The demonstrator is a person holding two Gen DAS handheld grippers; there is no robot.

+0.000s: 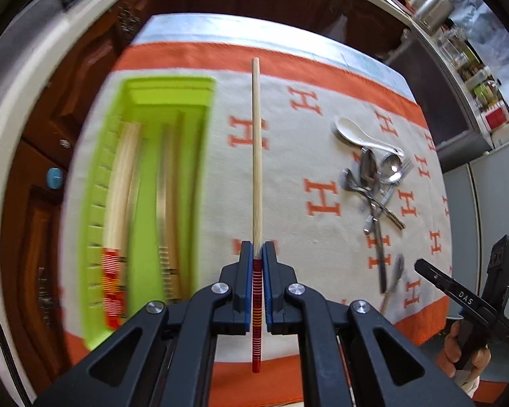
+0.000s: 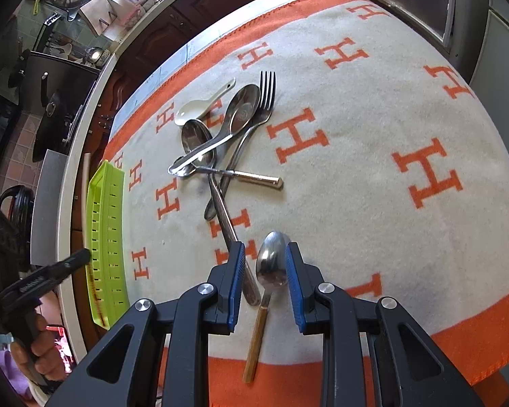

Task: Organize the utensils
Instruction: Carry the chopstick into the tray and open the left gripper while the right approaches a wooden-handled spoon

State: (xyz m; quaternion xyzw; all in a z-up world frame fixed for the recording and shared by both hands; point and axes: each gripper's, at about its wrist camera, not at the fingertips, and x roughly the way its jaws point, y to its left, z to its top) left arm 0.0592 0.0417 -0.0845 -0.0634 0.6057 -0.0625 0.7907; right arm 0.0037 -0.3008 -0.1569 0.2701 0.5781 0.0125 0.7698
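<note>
Left tongs (image 1: 257,247) clamped on chopstick (image 1: 256,156), held above tabletop beside green tray (image 1: 173,91), tip pointing straight ahead. Right tongs (image 2: 265,247) spread wide, straddling spoon (image 2: 271,264) bowl, handle pointing back.

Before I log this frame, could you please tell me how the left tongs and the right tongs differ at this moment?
The left tongs are shut on a chopstick held above the cloth; the right tongs are open and hold nothing. The left tongs are beside the green tray; the right tongs straddle the bowl of a wooden-handled spoon lying on the cloth. Both have blue pads.
</note>
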